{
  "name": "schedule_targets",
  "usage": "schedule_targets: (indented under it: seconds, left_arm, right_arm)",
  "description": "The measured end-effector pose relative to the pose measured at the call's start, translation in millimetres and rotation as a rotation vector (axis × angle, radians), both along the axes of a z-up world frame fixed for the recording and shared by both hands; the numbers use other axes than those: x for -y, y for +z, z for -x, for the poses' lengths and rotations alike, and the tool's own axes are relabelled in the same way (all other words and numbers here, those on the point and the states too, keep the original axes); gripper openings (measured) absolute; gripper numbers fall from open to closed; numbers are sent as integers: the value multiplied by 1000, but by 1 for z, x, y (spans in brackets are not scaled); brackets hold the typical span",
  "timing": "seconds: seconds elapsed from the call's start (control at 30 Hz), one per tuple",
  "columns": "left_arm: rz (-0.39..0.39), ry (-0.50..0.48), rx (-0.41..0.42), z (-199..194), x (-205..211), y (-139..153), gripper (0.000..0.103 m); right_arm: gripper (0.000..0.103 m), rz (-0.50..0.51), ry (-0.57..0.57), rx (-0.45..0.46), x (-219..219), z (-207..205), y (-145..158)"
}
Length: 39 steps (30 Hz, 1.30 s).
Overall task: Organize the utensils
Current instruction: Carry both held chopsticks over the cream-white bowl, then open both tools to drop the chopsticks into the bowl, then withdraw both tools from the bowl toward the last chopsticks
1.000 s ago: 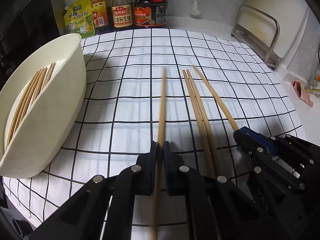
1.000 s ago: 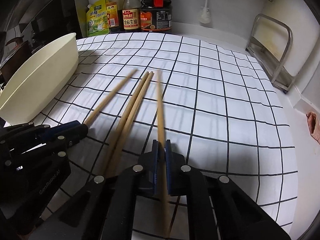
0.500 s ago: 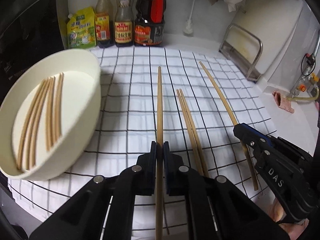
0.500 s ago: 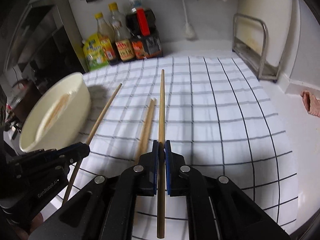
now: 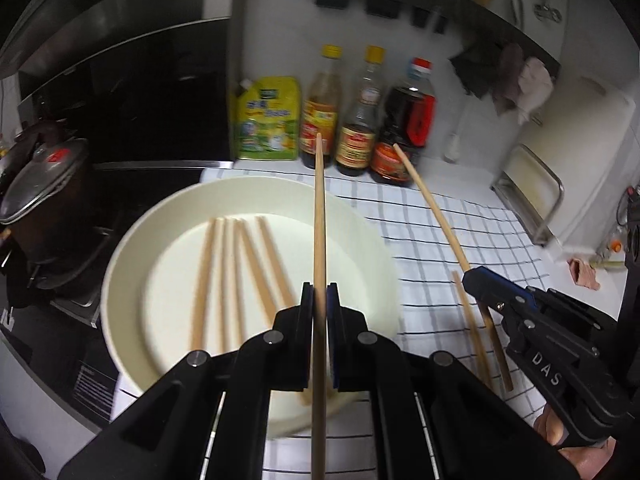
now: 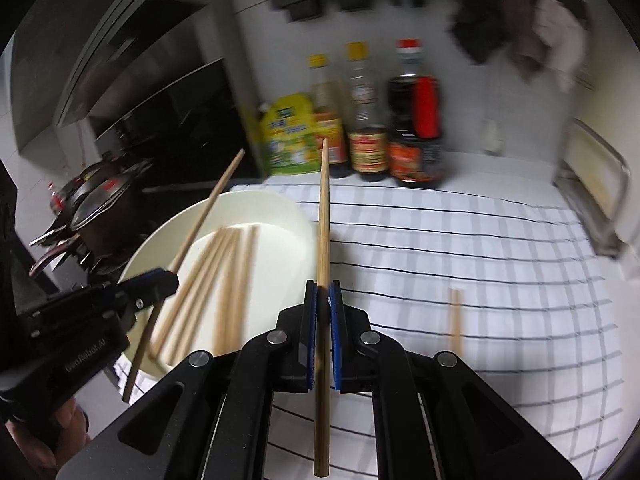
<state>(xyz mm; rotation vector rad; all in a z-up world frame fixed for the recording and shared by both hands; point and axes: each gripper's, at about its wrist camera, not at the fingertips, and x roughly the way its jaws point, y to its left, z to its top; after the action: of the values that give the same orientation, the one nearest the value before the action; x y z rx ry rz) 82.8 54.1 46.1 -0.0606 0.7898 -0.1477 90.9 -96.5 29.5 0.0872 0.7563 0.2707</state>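
My left gripper (image 5: 319, 292) is shut on a wooden chopstick (image 5: 319, 216) and holds it above the cream bowl (image 5: 120, 256), which has several chopsticks (image 5: 224, 272) lying in it. My right gripper (image 6: 323, 292) is shut on another chopstick (image 6: 324, 216), held in the air just right of the bowl (image 6: 296, 220). The right gripper also shows in the left wrist view (image 5: 474, 276), and the left gripper in the right wrist view (image 6: 166, 278). Chopsticks (image 5: 466, 320) still lie on the checked cloth (image 5: 460, 232); the right wrist view shows them as a blurred stick (image 6: 455, 320).
Sauce bottles (image 5: 360, 120) and a yellow pouch (image 5: 268, 120) stand against the back wall. A lidded pot (image 5: 40, 184) sits on the dark stove at left. A metal rack with a white board (image 5: 560, 176) stands at the right. A pink scrap (image 5: 584, 274) lies on the counter.
Both grippers have lifted and swung left with their chopsticks. The left one is now over the bowl and the right one beside its rim. Both stay shut.
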Motion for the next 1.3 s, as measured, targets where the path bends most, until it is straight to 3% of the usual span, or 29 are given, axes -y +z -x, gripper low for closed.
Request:
schedule_targets:
  seconds: [0.3,0.47,0.67,0.77,0.83,0.97,1.13,1.3]
  left_arm:
    - [2,70,-96,-27,-62,-35,7]
    - [12,86,-148,-41,-75,-54,7]
    - [16,93,-168,-48,-79,-60,8]
    - [24,108,-156,-45,-82,-57,32]
    - [26,121,-144,-42,-84,-54,47]
    - [35,139,-133,-33,-88,-50,48]
    - [45,149,-119,-16,-88,-46,57]
    - [59,133,-100,4,-78,-43,57]
  right_arm:
    - [6,30,105,-137,-80,-44,-34]
    - [6,41,112,-200,-101,-60,-53]
    - [7,45,90,-208,-101,-62,-56]
    - [23,40,71,-182,-92,-58,-49]
    - [23,34,60,-168,-88,-55,-45]
    - [23,30,51,-145,-84,-44,-39]
    - [24,14,41,-126,-73,-23,-34]
    - [29,12,17,-107,-57,0,-30]
